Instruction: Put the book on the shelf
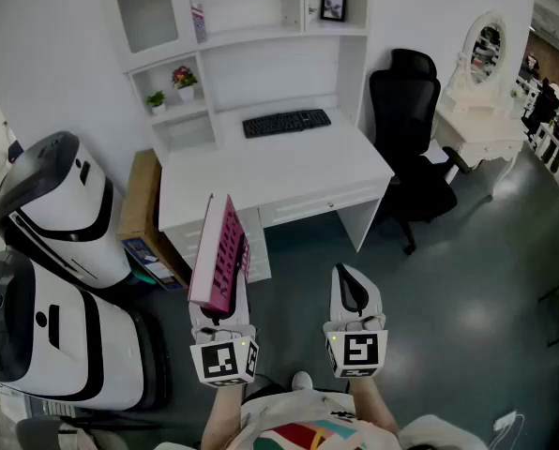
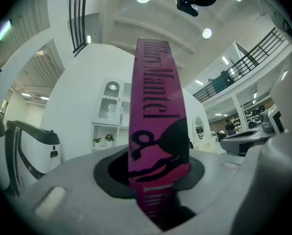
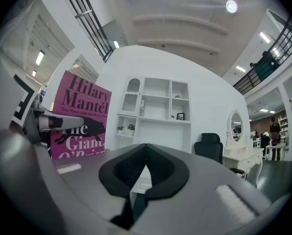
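The left gripper (image 1: 221, 328) has its jaws partly apart and pressed onto the lower end of the book (image 1: 221, 251), one jaw on each cover. The book stands up out of the gripper in mid-air, over the grey floor (image 1: 448, 279) just in front of the white desk (image 1: 261, 172), leaning a little to the right at the top.

It is a slim paperback in magenta. In the left gripper view its spine (image 2: 158, 131) faces the camera – black letters run along it and read "Hilary Mantel", above a black animal silhouette and a paler band of small print near the jaws. In the right gripper view the front cover (image 3: 80, 116) shows the author's name in dark letters at the top, the same black animal across the middle, and a title in pale letters beginning "The Giant", the rest cut off by the gripper body.

The right gripper (image 1: 352, 284) is held beside it, near but apart, with its jaws together and nothing between them.

Beyond the desk, which carries a black keyboard (image 1: 286, 122), rises the white shelf unit (image 1: 261, 26) – small potted plants (image 1: 183, 79) sit in a left compartment and a framed picture (image 1: 333, 6) in an upper right one. A black office chair (image 1: 406, 129) stands to the right of the desk.
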`<state>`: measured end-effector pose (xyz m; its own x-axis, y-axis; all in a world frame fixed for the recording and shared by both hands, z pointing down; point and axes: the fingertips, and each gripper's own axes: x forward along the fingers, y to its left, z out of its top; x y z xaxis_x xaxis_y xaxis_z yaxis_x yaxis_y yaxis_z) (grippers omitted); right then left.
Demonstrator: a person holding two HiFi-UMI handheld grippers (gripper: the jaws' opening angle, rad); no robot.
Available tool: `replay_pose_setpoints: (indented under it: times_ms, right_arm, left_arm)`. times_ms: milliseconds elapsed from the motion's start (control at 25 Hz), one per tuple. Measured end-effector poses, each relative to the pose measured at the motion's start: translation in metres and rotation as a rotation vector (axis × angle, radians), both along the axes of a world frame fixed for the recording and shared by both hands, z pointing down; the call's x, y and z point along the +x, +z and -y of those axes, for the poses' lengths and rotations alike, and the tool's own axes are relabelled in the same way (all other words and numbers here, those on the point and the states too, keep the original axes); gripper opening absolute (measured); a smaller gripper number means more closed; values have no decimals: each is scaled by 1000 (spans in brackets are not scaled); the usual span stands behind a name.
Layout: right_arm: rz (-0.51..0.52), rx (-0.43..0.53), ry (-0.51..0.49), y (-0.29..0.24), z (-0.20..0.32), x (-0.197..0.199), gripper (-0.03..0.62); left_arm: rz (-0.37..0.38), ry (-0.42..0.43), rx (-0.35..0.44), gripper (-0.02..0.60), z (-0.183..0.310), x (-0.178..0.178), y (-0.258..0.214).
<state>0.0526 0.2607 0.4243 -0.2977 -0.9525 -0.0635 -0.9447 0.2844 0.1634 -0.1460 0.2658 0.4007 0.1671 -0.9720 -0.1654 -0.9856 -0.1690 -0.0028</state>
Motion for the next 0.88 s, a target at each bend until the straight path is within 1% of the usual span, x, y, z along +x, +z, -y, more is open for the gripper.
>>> replay_pose_setpoints:
  times_ms: [200, 360, 560, 680, 880]
  right_arm:
    - [-4, 12, 3, -3, 3, 5, 0]
    - [11, 2, 10, 1, 5, 10, 0]
    - [53, 5, 13, 2, 10, 21, 2]
    - [58, -3, -1, 6, 10, 16, 2]
    - [45, -9, -53, 12, 14, 1, 2]
  left_arm:
    - [-1, -8, 12, 138, 2, 0, 1]
    - [7, -7, 18, 138, 3, 3, 2]
    - [10, 10, 16, 138, 2, 16, -3]
    - [8, 5, 16, 138, -2, 15, -5]
    - [-9, -31, -2, 138, 10, 1, 8]
